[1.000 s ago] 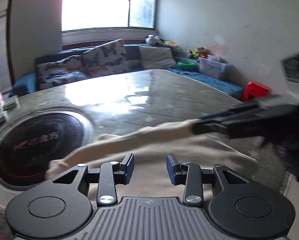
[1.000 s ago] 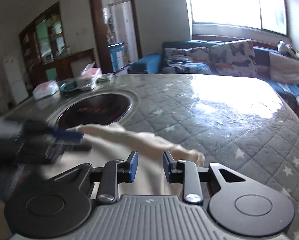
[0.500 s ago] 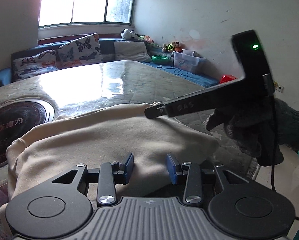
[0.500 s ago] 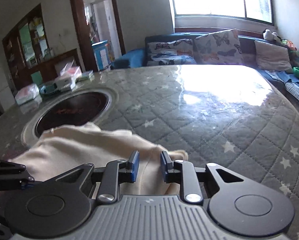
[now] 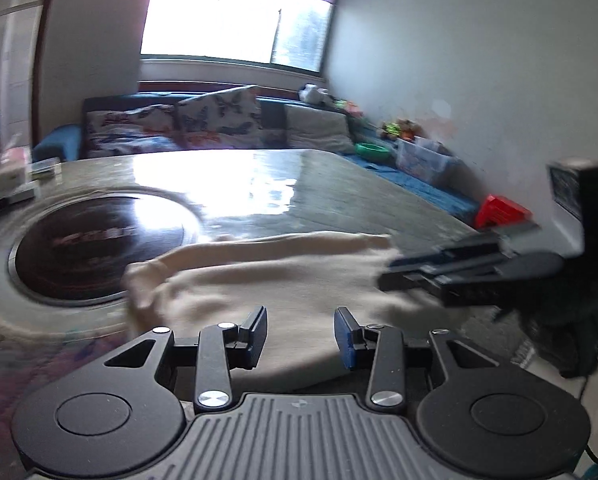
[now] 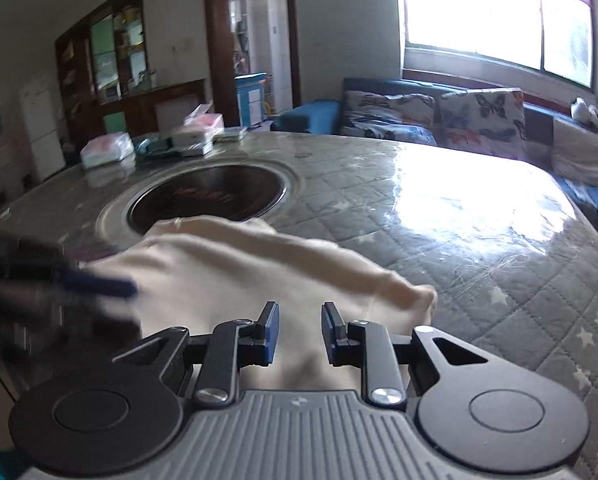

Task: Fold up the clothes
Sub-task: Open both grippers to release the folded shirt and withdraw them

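My left claw [image 5: 301, 334], black with blue pads, points forward and slightly down with its jaws parted and nothing pinched between them. My right claw [image 6: 299, 334] points likewise, jaws narrower but apart, gripping nothing.

A garment [image 6: 235, 280] is lying on the counter [image 6: 479, 240], its far edge reaching the rim of a round inset cooktop [image 6: 207, 200]. Boxes and packets [image 6: 191, 136] are sitting at the counter's far left edge. A sofa with cushions [image 6: 459, 116] is standing behind the counter, under the window [image 6: 491, 16].
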Motion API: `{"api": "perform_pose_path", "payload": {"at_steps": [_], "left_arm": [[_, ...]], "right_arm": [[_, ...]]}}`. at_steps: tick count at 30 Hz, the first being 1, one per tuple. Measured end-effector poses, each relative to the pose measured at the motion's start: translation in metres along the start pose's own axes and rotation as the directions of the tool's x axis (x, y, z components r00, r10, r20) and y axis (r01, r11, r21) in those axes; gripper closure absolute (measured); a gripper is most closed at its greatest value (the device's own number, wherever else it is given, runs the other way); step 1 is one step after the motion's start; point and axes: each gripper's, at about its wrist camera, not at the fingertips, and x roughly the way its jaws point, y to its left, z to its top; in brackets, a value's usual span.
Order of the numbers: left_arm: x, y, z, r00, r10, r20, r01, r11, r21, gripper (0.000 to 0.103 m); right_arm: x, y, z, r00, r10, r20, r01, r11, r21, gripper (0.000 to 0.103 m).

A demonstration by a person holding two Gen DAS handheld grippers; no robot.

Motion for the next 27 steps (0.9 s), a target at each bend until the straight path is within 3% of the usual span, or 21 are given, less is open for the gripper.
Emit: {"api": "perform_pose_path", "payload": {"at_steps": [2, 5, 11, 15, 19, 27], "left_arm": [[-0.001, 0.016, -0.003, 0.999, 0.040, -0.015, -0.040, 0.998, -0.051, 0.063], [-0.001, 0.036, -0.011, 0.998, 0.040, -0.047, -0.046, 0.991, -0.125, 0.064], [-0.007, 0.036, 0.000, 0.999, 0.027, -0.023, -0.029, 0.994, -0.105, 0.063], [0.008, 0.034, 0.017, 1.000, 0.017, -0.015, -0.018, 0.996, -0.089, 0.063], [0.038, 0.046, 0.024, 0.994, 0.076, -0.084, -0.083, 0.992, -0.094, 0.065], [0.052, 0.063, 0.040, 0.993, 0.086, -0.083, -0.098, 0.985, -0.143, 0.066]], "right_arm": [[-0.001, 0.004, -0.005, 1.000, 0.002, -0.009, -0.002, 1.000, -0.001, 0.080], [0.000, 0.004, -0.010, 1.000, -0.004, -0.016, 0.004, 1.000, 0.014, 0.079], [0.000, 0.005, -0.013, 1.000, -0.012, -0.022, 0.012, 1.000, 0.009, 0.078], [0.001, 0.004, -0.013, 1.000, -0.009, -0.022, 0.009, 1.000, 0.009, 0.073], [0.002, 0.002, -0.015, 1.000, -0.007, -0.022, 0.007, 1.000, 0.018, 0.072], [0.004, 0.001, -0.013, 1.000, 0.001, -0.027, -0.001, 1.000, 0.012, 0.072]]}}
